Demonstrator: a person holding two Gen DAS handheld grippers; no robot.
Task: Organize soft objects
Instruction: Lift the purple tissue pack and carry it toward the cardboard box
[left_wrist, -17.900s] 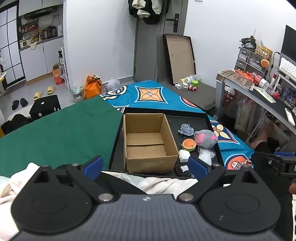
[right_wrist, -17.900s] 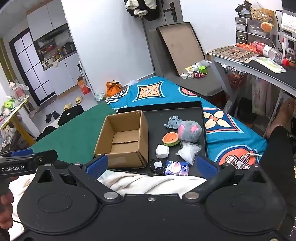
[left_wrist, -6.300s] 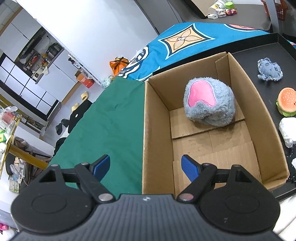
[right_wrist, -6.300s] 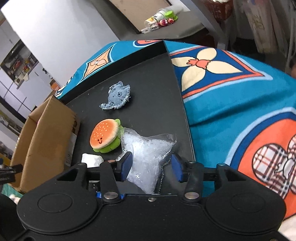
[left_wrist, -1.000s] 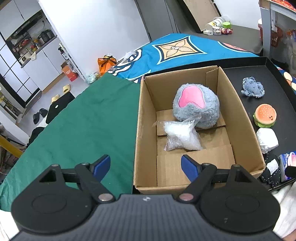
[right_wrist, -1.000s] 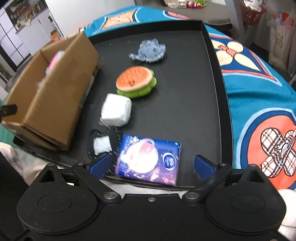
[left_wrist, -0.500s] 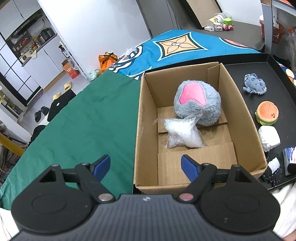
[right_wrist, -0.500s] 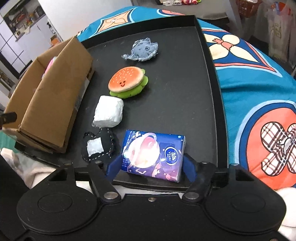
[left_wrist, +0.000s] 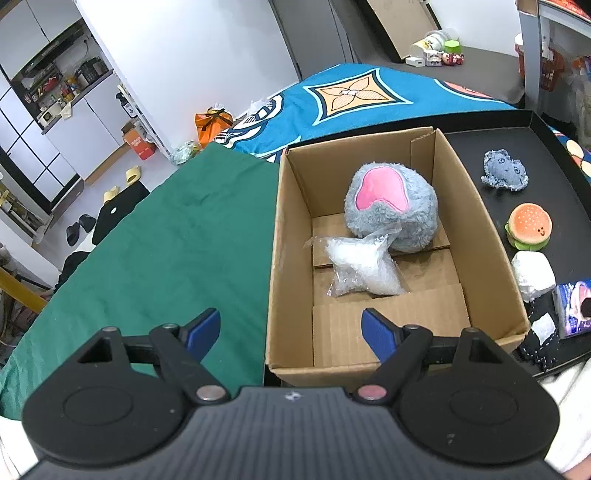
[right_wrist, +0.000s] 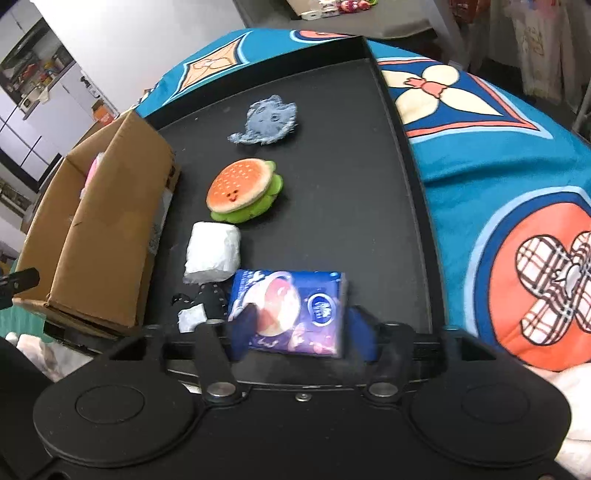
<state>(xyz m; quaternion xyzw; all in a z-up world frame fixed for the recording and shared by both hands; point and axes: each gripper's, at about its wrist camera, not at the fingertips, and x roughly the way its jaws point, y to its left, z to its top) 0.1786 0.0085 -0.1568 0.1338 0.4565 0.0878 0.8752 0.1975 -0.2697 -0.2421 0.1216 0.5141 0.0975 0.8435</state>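
My right gripper (right_wrist: 301, 332) is shut on a purple tissue pack (right_wrist: 291, 310) at the near edge of the black tray (right_wrist: 351, 184); the pack sits tilted between the blue pads. On the tray lie a burger plush (right_wrist: 243, 190), a white wad (right_wrist: 213, 251), a denim plush (right_wrist: 269, 120) and a black piece with a white patch (right_wrist: 199, 306). My left gripper (left_wrist: 291, 328) hangs open and empty over the near wall of the cardboard box (left_wrist: 273, 258). Inside the box rest a grey and pink plush (left_wrist: 391, 206) and a clear bag of white filling (left_wrist: 362, 271).
The box stands at the tray's left end. A green cloth (left_wrist: 177, 251) covers the bed to its left, and a blue patterned blanket (right_wrist: 498, 155) lies to the tray's right. White fabric bunches along the tray's near edge.
The right jaws have come in from wide apart onto the tissue pack, and the pack has tipped up off the tray. The left gripper has stayed put.
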